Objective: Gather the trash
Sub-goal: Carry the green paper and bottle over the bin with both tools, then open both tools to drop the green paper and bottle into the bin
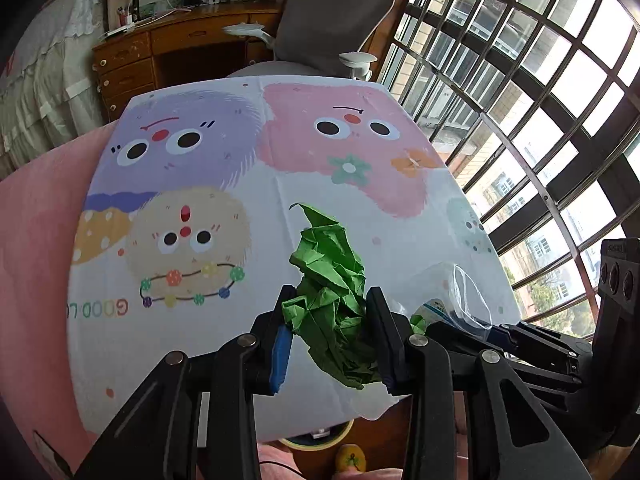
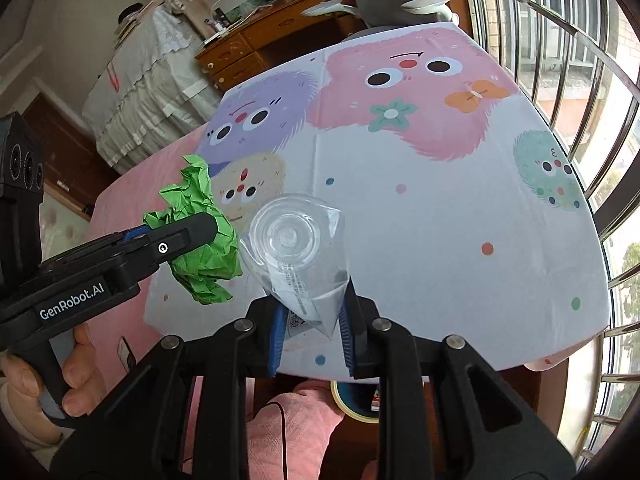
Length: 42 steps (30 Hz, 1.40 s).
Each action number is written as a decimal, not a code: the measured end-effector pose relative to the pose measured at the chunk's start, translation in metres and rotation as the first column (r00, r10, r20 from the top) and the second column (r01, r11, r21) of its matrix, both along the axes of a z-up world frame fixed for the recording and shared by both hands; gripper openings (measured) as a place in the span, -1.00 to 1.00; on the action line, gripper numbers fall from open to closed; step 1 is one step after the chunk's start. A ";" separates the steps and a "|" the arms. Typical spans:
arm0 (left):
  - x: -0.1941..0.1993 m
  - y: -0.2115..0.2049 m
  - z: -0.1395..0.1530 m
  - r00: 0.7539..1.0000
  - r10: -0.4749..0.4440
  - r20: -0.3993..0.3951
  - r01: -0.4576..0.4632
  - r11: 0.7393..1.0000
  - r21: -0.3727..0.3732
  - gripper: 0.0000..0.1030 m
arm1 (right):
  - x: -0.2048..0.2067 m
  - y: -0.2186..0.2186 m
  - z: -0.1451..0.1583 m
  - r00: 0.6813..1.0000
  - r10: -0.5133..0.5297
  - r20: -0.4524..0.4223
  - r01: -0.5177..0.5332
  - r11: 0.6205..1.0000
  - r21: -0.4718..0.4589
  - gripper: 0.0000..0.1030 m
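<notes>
A crumpled green paper wad (image 1: pixel 332 292) sits between the fingers of my left gripper (image 1: pixel 330 300), which is shut on it above the table. The right wrist view shows the same green paper wad (image 2: pixel 196 236) at the left, clamped in the left gripper (image 2: pixel 200 228). My right gripper (image 2: pixel 312 312) is shut on a crushed clear plastic bottle (image 2: pixel 296 248), its round bottom pointing away from the camera. In the left wrist view the clear plastic bottle (image 1: pixel 452 296) shows at the right, with the right gripper's body (image 1: pixel 540 344) behind it.
The table wears a white cloth (image 1: pixel 340 208) printed with fluffy cartoon faces. A grey office chair (image 1: pixel 328 20) and a wooden desk (image 1: pixel 160 48) stand beyond it, barred windows (image 1: pixel 540 100) at the right. Below the table's near edge is a round bin (image 2: pixel 356 400). A hand (image 2: pixel 60 380) holds the left gripper's handle.
</notes>
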State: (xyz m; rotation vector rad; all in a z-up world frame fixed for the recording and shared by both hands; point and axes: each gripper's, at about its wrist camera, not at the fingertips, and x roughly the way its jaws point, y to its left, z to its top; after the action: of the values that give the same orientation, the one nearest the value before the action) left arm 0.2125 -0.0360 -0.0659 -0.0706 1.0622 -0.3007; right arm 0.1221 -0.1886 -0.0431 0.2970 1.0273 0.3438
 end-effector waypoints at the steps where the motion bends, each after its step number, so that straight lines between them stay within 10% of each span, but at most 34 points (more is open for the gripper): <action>1: -0.022 -0.002 -0.001 1.000 0.019 0.003 -0.019 1.000 0.011 -0.32 | -0.017 -0.004 0.000 1.000 0.027 -0.002 -0.027 1.000 -0.004 -0.61; 14: -0.206 -0.021 -0.035 0.989 0.113 -0.091 -0.101 0.987 0.124 -0.31 | -0.153 -0.043 -0.052 0.978 0.168 -0.120 -0.168 0.986 0.009 -0.61; 37: -0.233 -0.013 -0.307 0.958 0.080 -0.274 -0.056 0.994 0.095 -0.25 | -0.163 -0.010 -0.321 0.939 0.059 -0.340 -0.127 0.975 -0.182 -0.60; 40: -0.233 -0.012 -0.339 0.954 0.069 -0.293 -0.047 0.996 0.082 -0.09 | -0.154 -0.009 -0.354 0.927 0.030 -0.374 -0.099 0.981 -0.165 -0.58; 42: -0.231 -0.008 -0.355 0.951 0.066 -0.302 -0.042 0.996 0.083 0.41 | -0.151 -0.012 -0.370 0.927 0.012 -0.375 -0.080 0.983 -0.166 -0.33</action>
State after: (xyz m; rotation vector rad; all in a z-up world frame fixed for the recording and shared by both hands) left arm -0.0186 -0.0440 -0.4214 -0.0799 1.3756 -0.2027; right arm -0.0293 -0.2005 -0.4129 0.1779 1.4339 0.2389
